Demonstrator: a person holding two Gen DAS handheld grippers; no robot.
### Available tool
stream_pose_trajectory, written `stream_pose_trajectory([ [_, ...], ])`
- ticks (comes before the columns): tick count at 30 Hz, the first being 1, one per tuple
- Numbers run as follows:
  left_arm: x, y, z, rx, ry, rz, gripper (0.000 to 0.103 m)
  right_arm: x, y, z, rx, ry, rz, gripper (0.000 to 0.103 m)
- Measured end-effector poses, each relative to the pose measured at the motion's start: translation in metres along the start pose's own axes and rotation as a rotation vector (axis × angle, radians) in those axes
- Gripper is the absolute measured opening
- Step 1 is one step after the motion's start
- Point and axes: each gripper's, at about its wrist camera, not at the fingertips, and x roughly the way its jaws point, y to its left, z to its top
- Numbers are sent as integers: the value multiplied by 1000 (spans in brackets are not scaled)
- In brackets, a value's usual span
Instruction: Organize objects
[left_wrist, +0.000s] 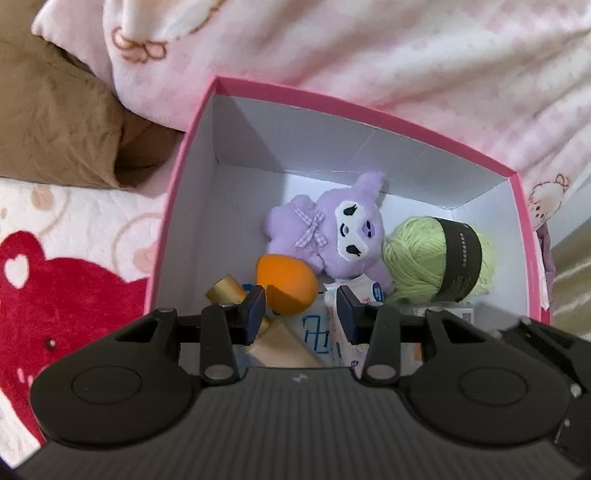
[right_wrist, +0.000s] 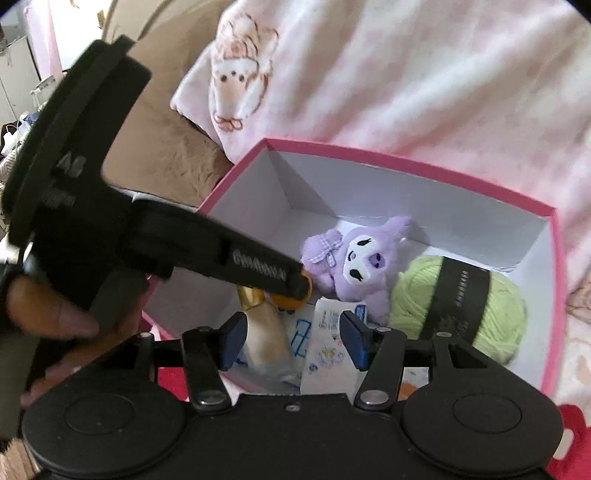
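Pink bed blanket (left_wrist: 369, 55) w/ box (left_wrist: 192, 147); both jaws apart, empty. Plush (left_wrist: 332, 229) soft, light: pinch body.

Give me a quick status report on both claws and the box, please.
Left claw open, empty, over pink box. Right claw open, empty, at box's near edge. Plush toy, yarn ball, orange sponge inside. Nothing blocking.

Both the left gripper (left_wrist: 302, 308) and right gripper (right_wrist: 291, 338) hang side by side with jaws parted (nothing between them), angled downward.
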Motion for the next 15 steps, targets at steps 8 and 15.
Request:
stream_pose_trajectory([
  [8,-53,-9,-18,72,20,34,67,-53,2,-14,19,-136,-33,76],
  [15,-107,-22,-44,133,-43,58,81,-88,3,-24,28,-139,-93,78],
])
